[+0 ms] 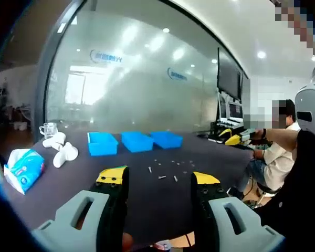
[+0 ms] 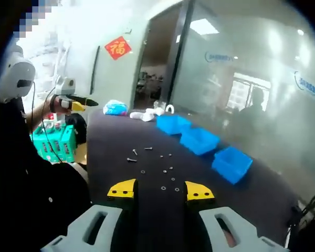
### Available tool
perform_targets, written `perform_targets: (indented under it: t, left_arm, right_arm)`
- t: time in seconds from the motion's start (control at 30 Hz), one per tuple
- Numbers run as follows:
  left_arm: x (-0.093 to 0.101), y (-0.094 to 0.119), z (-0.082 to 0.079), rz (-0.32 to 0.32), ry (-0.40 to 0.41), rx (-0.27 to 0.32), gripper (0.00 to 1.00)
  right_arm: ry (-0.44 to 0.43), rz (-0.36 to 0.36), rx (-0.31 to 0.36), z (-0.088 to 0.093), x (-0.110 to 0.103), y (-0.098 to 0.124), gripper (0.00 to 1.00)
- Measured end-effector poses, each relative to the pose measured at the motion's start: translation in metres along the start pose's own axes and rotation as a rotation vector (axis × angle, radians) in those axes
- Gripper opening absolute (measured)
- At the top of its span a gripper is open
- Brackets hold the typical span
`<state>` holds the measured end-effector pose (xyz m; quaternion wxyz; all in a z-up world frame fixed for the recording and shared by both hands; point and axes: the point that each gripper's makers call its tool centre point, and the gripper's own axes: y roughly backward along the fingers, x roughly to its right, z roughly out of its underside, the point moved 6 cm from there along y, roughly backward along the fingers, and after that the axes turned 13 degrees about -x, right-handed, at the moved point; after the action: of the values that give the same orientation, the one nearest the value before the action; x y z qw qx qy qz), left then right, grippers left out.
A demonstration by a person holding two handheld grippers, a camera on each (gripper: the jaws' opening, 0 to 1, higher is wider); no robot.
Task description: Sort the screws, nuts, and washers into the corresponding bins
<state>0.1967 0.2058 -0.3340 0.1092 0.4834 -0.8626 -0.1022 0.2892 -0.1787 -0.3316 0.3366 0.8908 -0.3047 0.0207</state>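
Nothing looks sorted yet. The little screws (image 1: 161,169) lie on the dark table (image 1: 68,184), near three blue bins (image 1: 136,140). Both claws (image 1: 160,181) (image 2: 160,190) hang open, holding nothing.

three blue bins (image 1: 137,141) stood in a row on the dark tabletop (image 1: 68,181), open side up. small silver screws, nuts and washers (image 2: 160,169) lay scattered loose on the tabletop near the bins, none inside visibly.
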Motion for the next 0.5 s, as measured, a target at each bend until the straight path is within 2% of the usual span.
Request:
perform_targets:
  t: [0.13, 0.37, 0.5]
  left_arm:
    - [-0.002, 0.002, 0.002, -0.008, 0.002, -0.002, 0.45]
    - [-0.005, 0.007, 0.003, -0.017, 0.006, -0.01, 0.45]
    - [-0.006, 0.011, 0.003, -0.024, 0.003, -0.017, 0.46]
  right_arm:
    - [0.069, -0.059, -0.054, -0.014, -0.004, -0.019, 0.3]
    - [0.164, -0.133, -0.104, -0.04, -0.008, -0.052, 0.29]
    - [0.187, -0.179, -0.118, -0.055, -0.01, -0.071, 0.29]
